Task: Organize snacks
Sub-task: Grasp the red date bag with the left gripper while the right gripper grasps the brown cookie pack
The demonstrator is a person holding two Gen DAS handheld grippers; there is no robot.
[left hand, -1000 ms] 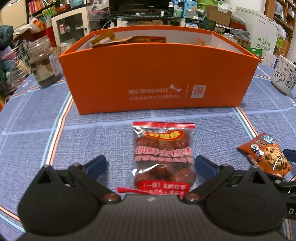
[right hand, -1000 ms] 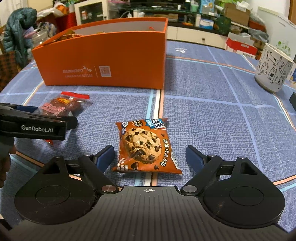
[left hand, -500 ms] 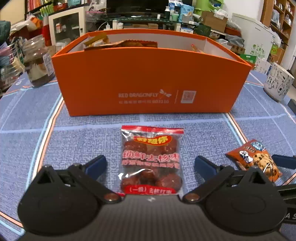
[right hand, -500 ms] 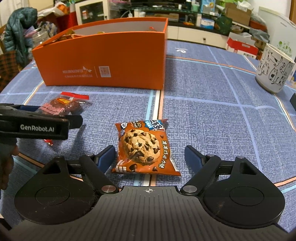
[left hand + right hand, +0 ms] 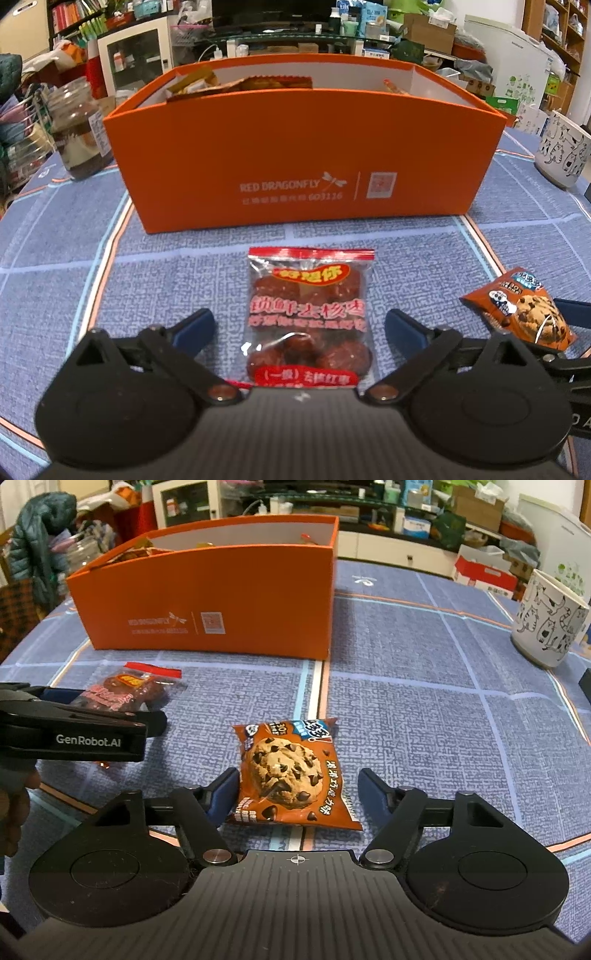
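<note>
Left gripper [image 5: 299, 328] low over red date packet [image 5: 308, 317], fingers apart, right gripper [image 5: 297, 788] fingers apart around cookie packet [image 5: 291, 775]

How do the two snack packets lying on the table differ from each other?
The date packet is clear plastic with red print, so the dark red fruit shows through; the cookie packet is opaque brown with a pictured cookie. The date packet lies between the left gripper's open fingers, the cookie packet between the right gripper's. Both lie flat, ungripped, before the orange box.
</note>
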